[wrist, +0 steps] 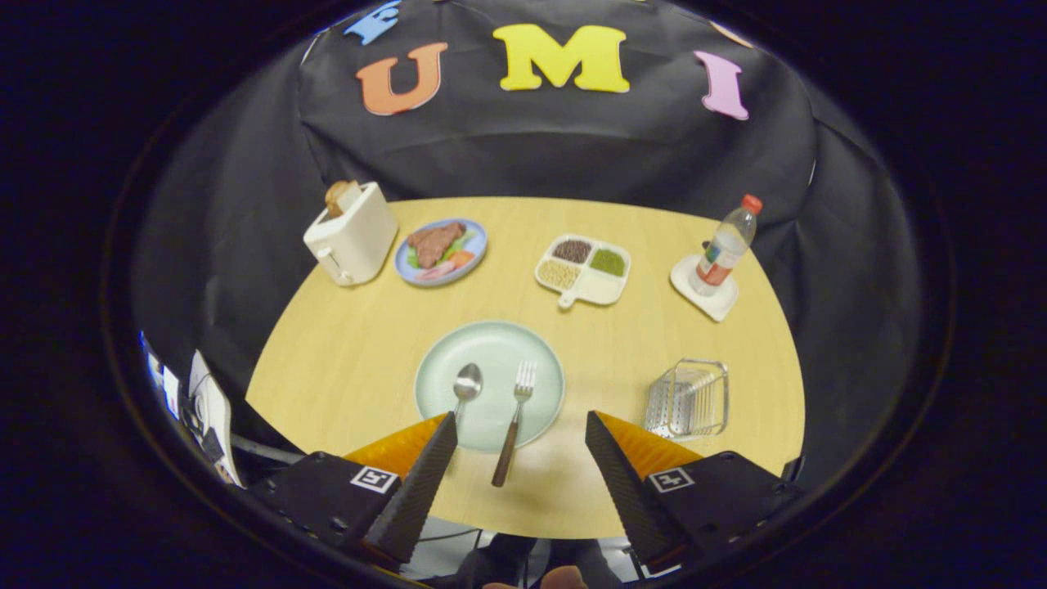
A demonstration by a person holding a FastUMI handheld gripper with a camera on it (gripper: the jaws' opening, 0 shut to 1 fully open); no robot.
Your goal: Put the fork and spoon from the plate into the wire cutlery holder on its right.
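A pale green plate (536,364) lies on the round wooden table just ahead of my fingers. On it rest a metal spoon (467,382) on the left and a fork (515,417) with a brown wooden handle on the right; the fork's handle sticks out over the plate's near rim, between my fingers. The spoon's handle runs behind my left fingertip (438,442). The wire cutlery holder (688,398) stands to the right of the plate, just beyond my right finger. My gripper (521,429) is open, held above the table's near edge with nothing gripped.
Farther back stand a cream toaster (352,233) with bread, a blue plate of food (442,249), a white divided dish (583,270) of grains, and a water bottle (724,245) on a white coaster. The table's edge curves close behind the holder.
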